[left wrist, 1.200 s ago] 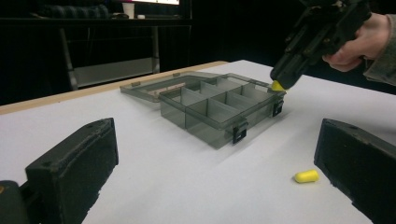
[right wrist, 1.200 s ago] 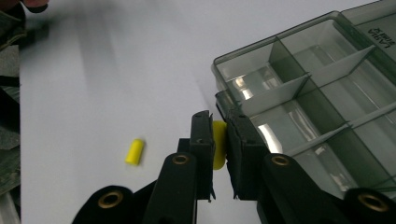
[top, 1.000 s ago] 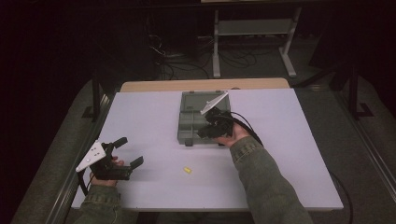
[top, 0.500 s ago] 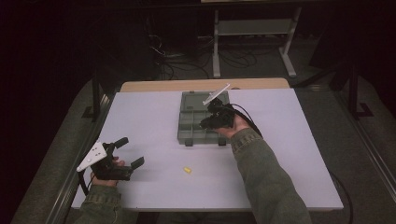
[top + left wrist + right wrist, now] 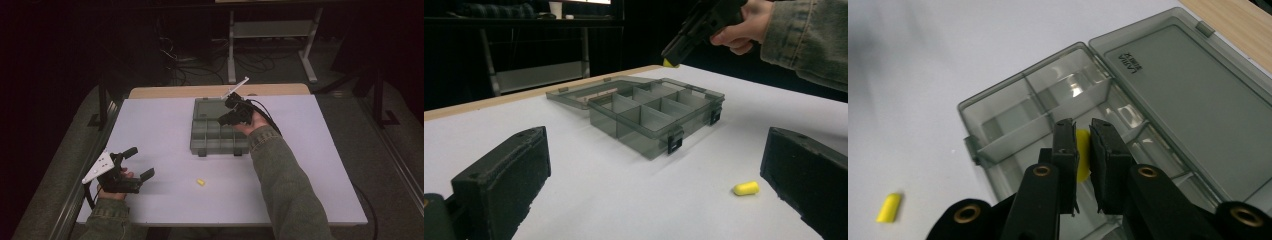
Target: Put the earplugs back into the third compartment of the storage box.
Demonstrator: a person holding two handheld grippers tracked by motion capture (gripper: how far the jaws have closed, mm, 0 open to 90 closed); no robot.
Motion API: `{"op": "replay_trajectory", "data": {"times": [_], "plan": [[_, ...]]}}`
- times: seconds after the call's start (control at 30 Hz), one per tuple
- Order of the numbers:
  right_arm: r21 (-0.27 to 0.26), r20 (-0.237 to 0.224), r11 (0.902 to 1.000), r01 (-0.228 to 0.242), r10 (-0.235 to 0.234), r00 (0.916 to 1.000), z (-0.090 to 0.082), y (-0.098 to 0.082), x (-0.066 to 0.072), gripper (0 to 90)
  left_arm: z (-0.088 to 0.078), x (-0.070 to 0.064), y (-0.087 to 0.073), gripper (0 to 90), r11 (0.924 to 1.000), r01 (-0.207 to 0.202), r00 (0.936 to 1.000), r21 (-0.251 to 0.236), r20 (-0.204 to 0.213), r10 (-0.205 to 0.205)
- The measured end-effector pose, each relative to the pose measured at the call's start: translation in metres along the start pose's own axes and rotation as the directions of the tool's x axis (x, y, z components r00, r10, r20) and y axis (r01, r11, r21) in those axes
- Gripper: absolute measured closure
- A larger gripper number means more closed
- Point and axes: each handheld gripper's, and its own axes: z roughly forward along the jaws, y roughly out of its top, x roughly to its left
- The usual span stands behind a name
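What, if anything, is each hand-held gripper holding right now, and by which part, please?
The right hand-held gripper pinches a small yellow earplug by its sides, above the open compartment box. The left hand-held gripper is open and holds nothing.

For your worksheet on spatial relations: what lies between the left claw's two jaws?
In the left gripper view, bare white table and one yellow earplug near the jaw at right.

The organiser box (image 5: pixel 1168 95) is moulded from smoky, translucent plastic, glossy enough that highlights are seen on its dividers. The yellow earplug (image 5: pixel 745 188) looks like soft, matt foam. The desk (image 5: pixel 150 125) is covered by a smooth, matt pale sheet, with a wood edge at the back. The claw pads (image 5: pixel 504 175) are faced with rough, matt black material; a denim-like sleeve (image 5: pixel 280 175) is worn.
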Motion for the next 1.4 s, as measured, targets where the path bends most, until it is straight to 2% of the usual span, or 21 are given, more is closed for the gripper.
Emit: {"op": "replay_trajectory", "data": {"times": [0.27, 0.57, 0.73, 0.97, 1.07, 1.2, 1.3, 1.4], "plan": [[0.032, 0.016, 0.9985, -0.045, 0.044, 0.9989, 0.012, -0.007, -0.016, 79.9, 0.0, 0.0, 0.0, 0.0, 1.0, 0.0, 1.0, -0.002, 0.002, 0.0], [0.059, 0.027, 0.9959, -0.068, 0.067, 0.9974, 0.022, -0.014, -0.03, 79.8, 0.0, 0.0, 0.0, 0.0, 1.0, 0.002, 1.0, -0.003, 0.006, -0.002], [0.082, 0.029, 0.9942, -0.07, 0.067, 0.9973, 0.029, -0.017, -0.032, 79.3, 0.0, 0.0, 0.0, 0.0, 1.0, 0.002, 1.0, -0.001, 0.007, -0.002], [0.077, 0.038, 0.9941, -0.076, 0.073, 0.9966, 0.029, -0.018, -0.033, 70.0, 0.0, 0.0, 0.0, 0.0, 1.0, 0.003, 1.0, -0.001, 0.009, -0.003], [0.069, 0.048, 0.9945, -0.078, 0.075, 0.996, 0.026, -0.018, -0.031, 61.4, 0.0, -0.001, 0.0, 0.0, 1.0, 0.003, 1.0, 0.0, 0.009, -0.003], [0.06, 0.067, 0.9955, -0.074, 0.07, 0.9953, 0.019, -0.015, -0.023, 38.9, 0.001, 0.0, 0.0, 0.0, 1.0, 0.003, 1.0, 0.0, 0.008, -0.003], [0.045, 0.055, 0.9971, -0.062, 0.059, 0.9967, 0.009, -0.013, -0.017, 15.7, 0.001, -0.001, 0.0, 0.0, 1.0, 0.002, 1.0, 0.002, 0.008, -0.002], [0.018, 0.049, 0.9981, -0.06, 0.059, 0.9971, 0.0, -0.012, -0.009, 6.3, 0.001, -0.001, 0.0, 0.0, 1.0, 0.002, 1.0, 0.003, 0.007, -0.002]]}}
